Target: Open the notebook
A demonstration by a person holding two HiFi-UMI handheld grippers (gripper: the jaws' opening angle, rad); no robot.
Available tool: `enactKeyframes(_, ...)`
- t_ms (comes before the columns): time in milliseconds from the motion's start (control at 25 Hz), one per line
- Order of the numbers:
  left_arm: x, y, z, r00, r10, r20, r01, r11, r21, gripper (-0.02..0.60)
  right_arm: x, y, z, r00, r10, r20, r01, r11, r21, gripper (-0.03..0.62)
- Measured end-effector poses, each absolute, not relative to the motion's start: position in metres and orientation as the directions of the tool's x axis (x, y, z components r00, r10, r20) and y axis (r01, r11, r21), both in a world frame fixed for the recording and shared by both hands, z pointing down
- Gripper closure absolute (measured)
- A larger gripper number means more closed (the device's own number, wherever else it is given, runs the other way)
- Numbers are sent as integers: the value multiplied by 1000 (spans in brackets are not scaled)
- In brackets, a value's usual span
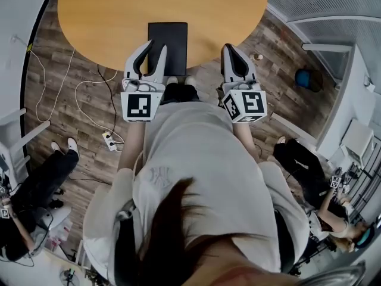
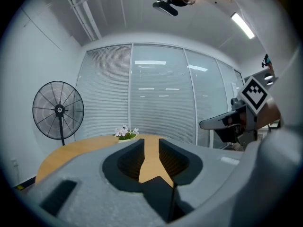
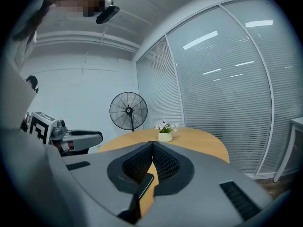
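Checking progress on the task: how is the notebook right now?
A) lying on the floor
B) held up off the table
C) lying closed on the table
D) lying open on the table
C: the notebook lies flat on the table, its dark cover shut.

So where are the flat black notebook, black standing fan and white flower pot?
flat black notebook [image 1: 167,43]: head view, cover middle
black standing fan [image 2: 58,109]: left gripper view, hub
white flower pot [image 3: 165,136]: right gripper view, pot front
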State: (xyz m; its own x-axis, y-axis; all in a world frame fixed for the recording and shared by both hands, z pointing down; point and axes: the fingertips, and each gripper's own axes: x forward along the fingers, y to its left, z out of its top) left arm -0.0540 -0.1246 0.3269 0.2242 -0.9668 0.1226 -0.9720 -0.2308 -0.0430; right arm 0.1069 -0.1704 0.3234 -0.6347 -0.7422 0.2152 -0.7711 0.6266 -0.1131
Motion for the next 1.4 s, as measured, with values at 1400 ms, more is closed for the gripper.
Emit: enactKeyframes(1400, 29, -104, 510, 385, -723, 573, -817, -557, -153, 342, 130, -170, 440, -606, -696, 386, -793, 570, -216, 591)
